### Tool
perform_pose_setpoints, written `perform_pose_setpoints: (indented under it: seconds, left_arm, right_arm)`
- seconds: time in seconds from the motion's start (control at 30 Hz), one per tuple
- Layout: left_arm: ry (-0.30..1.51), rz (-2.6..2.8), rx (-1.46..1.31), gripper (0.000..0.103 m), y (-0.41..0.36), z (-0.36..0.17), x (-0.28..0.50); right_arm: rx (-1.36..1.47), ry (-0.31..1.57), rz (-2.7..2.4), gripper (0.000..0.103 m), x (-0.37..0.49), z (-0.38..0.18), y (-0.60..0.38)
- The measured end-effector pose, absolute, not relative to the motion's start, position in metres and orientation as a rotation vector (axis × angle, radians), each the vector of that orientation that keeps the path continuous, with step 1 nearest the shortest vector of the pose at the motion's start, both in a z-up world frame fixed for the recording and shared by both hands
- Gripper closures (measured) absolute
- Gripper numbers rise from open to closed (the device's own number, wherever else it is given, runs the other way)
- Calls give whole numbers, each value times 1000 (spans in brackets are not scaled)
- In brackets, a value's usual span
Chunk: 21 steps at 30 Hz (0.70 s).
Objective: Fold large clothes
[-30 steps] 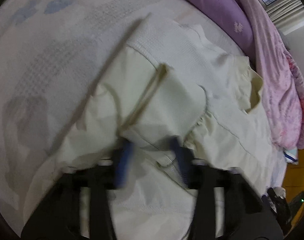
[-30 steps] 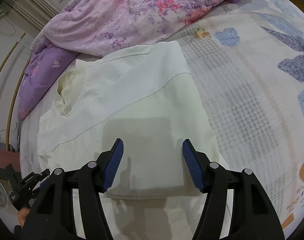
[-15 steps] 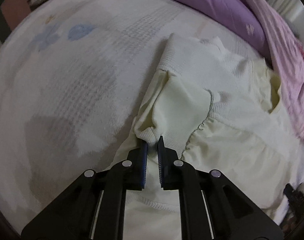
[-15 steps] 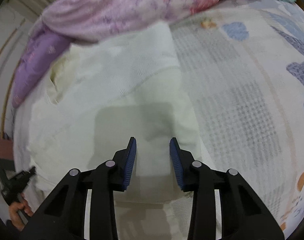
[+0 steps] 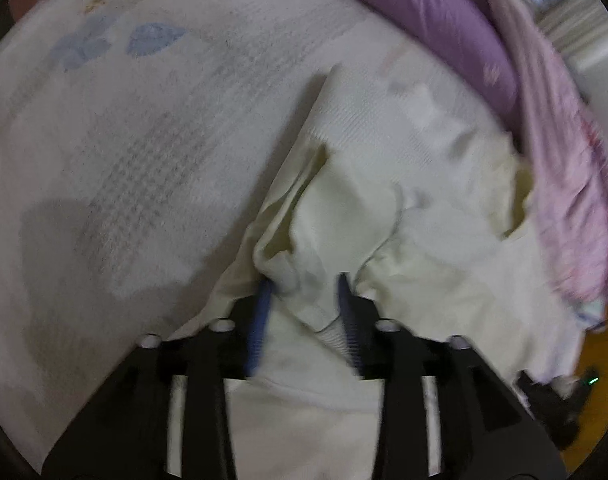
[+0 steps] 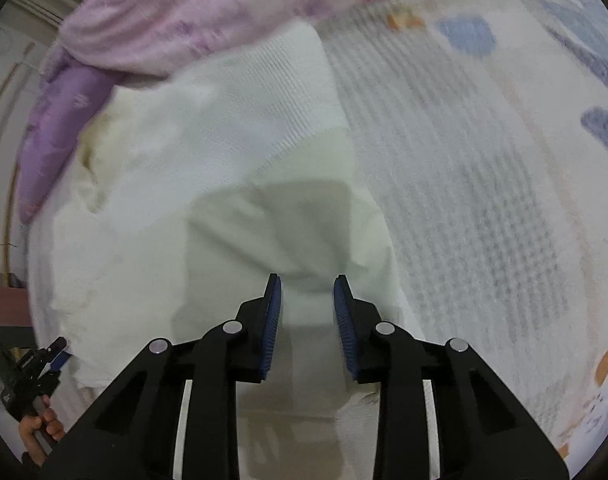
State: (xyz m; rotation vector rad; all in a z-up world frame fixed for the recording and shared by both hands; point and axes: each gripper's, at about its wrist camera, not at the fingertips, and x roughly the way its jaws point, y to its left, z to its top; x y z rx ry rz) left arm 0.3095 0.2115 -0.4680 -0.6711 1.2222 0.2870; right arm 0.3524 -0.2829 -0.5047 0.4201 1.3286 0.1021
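A cream-white garment (image 5: 415,184) lies partly folded on the bed. In the left wrist view my left gripper (image 5: 304,288) is open, its blue pads either side of a bunched sleeve cuff (image 5: 304,280) that lies loose between them. In the right wrist view the same garment (image 6: 244,168) spreads below my right gripper (image 6: 307,284), which is open with a moderate gap and hovers over the cloth's folded right part, holding nothing. The left gripper (image 6: 32,376) and a hand show small at the lower left.
A purple quilt (image 5: 443,12) and a pink floral blanket (image 5: 563,168) are piled along the far side of the bed. The patterned bedsheet (image 6: 483,184) stretches right of the garment. The floor (image 5: 599,392) shows past the bed edge.
My left gripper was shut on the sleeve cuff half a second ago and has opened, letting it go. My right gripper closed partway from wide open, then widened slightly, and moved in over the cloth.
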Motion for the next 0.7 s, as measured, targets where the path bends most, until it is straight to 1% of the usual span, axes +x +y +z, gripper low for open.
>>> perform_pose_setpoints:
  seconds: [0.03,0.1,0.13,0.17,0.3,0.37,0.47,0.6,0.7]
  left_arm:
    - [1203,277,-675,62,215,-460,312]
    - [1180,274,-665,51,220,-451,319]
    - [1162,268,-659,49,224,-448,328]
    - [1157,261,-653,49,227,-448,336]
    - [1183,257,-592,48,238,-460,382]
    - [1221,261,-592,45,245,-469,407]
    - [1232,276,-554,44,252,-477,432]
    - [1280,308,-547,44,262,-494,453]
    - [1325,338,-489,44,260,-503,466]
  right_arm:
    - [408,1309,107,71,354,-498,-283]
    - [387,1258,108,57,366,-485,-286]
    - [385,1253,106,55,372,-483,-288]
    - [387,1255,99,54,382,-484,-291]
    - [462,1253,49,54,417,-495,-312]
    - [527,1247,34,54,430,-501,-323]
    - [616,1240,4,54,450,-509,-332]
    - [626,1239,-42,54,473,-519,-334]
    - [633,1243,-22,54,485,-525,-329]
